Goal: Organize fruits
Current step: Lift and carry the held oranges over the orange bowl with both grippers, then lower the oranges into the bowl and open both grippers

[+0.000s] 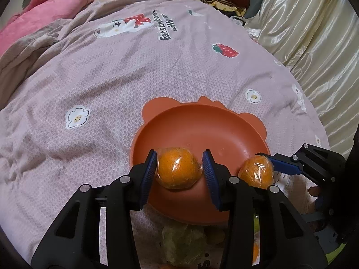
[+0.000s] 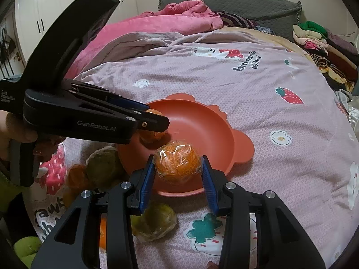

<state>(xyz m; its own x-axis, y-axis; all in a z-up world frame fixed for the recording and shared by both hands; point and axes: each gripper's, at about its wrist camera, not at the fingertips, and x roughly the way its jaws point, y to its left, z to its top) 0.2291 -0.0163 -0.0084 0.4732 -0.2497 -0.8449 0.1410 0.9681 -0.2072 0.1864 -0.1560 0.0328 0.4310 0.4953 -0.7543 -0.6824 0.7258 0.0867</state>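
Note:
An orange-red bear-shaped bowl [image 1: 235,134] [image 2: 202,121] lies on the pink bed cover. My left gripper [image 1: 180,168] is shut on a plastic-wrapped orange [image 1: 177,168] and holds it over the bowl's near rim. My right gripper [image 2: 178,168] is shut on a second wrapped orange [image 2: 177,163] over the bowl's near edge. In the left wrist view the right gripper [image 1: 264,168] comes in from the right with its orange [image 1: 255,172]. In the right wrist view the left gripper [image 2: 154,121] comes in from the left with its orange [image 2: 152,134].
More wrapped fruits lie on the cover in front of the bowl: a green one [image 2: 103,165], a yellow-green one [image 2: 154,222], orange ones [image 2: 76,177] and a green fruit [image 2: 27,248]. Pink bedding [image 2: 157,24] and folded clothes [image 2: 318,40] lie at the back.

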